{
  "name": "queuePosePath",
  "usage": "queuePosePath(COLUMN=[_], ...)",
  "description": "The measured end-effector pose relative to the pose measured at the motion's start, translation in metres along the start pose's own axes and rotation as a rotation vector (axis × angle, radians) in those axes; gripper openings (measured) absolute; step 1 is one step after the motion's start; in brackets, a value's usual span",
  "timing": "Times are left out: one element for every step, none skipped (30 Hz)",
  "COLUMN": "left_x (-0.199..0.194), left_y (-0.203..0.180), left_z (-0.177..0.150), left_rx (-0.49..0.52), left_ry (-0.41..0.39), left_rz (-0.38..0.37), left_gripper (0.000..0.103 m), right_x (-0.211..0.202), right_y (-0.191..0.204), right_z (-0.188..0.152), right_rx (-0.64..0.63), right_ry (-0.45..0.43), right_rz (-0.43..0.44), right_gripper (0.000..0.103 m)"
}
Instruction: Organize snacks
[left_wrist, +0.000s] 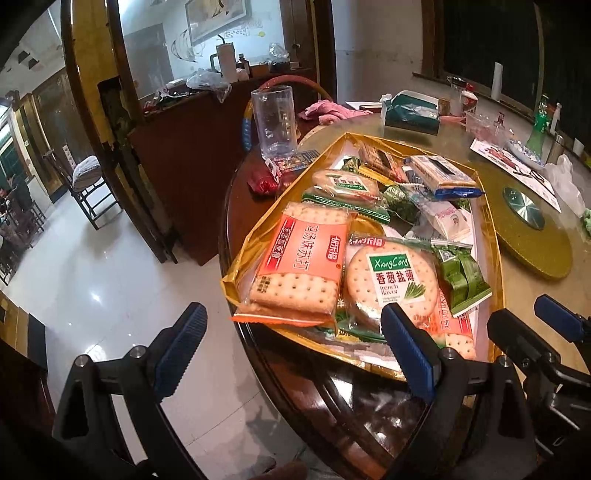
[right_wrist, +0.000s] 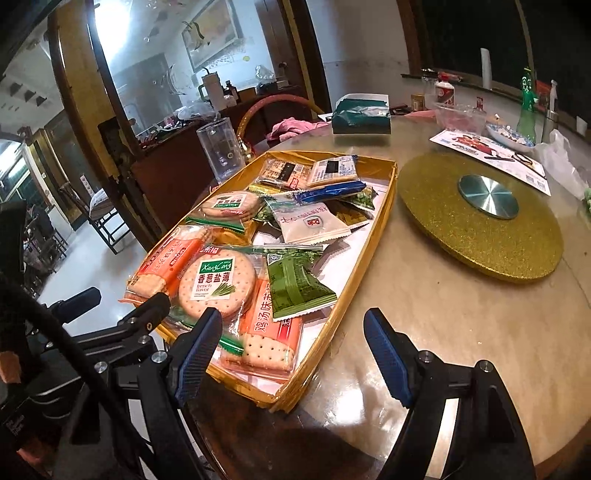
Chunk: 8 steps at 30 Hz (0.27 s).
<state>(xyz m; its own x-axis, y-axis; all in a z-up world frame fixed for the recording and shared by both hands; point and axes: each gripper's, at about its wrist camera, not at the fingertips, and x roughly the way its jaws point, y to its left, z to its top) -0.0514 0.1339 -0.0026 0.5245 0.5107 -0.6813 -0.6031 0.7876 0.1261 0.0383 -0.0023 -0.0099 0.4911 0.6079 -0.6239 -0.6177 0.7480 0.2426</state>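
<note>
A gold tray full of several wrapped snacks sits near the round table's front edge. Near its front lie an orange soda-cracker pack, a round XiangCong cracker pack and a green packet. My left gripper is open and empty, just off the tray's front left corner, its right finger over the tray edge. My right gripper is open and empty above the tray's front right corner. Each gripper shows in the other's view, the right and the left.
A gold turntable with a metal hub lies right of the tray. A clear tumbler stands behind the tray's left side. A green tissue box, bottles, a bowl and a printed sheet sit farther back. The floor drops off left.
</note>
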Motion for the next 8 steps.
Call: queuePosePath(left_x=[0.0003,0.0003,0.0002,-0.0005,-0.0009,-0.0016,-0.0028,-0.0039], left_y=[0.0003,0.0005,0.0005,0.0002,0.0001,-0.0005,-0.0012,-0.0021], left_z=[0.0008,0.0015,0.0021,0.0022,0.0028,0.0031,0.0025,0.0028], left_rx=[-0.001,-0.002,-0.002,0.001,0.004,0.009,0.012,0.02], left_ry=[0.001,-0.001,-0.003,-0.007,-0.011,-0.017,-0.022,-0.031], left_rz=[-0.001,-0.002,-0.003,-0.003,-0.002,-0.003,-0.005,-0.008], left_gripper=[0.095,0.095,0.095,0.095,0.095,0.095,0.095,0.095], right_x=[-0.0003,-0.0003,-0.0004,-0.0005,-0.0004,-0.0001,0.0002,0.0004], right_y=[-0.0002,-0.0002,-0.0001,0.0002,0.0002,0.001,0.0018,0.0023], right_z=[0.0002,0.0005,0.0011,0.0013,0.0018,0.0019,0.0019,0.0018], right_rx=[-0.001,0.0,0.001,0.002,0.001,-0.002,-0.006,-0.007], right_ry=[-0.001,-0.002,-0.003,-0.004,-0.003,-0.003,-0.002,-0.002], right_rz=[-0.001,-0.002,-0.001,0.003,0.005,0.006,0.004,0.004], right_gripper=[0.079,0.079,0.079,0.079,0.079,0.079,0.079,0.079])
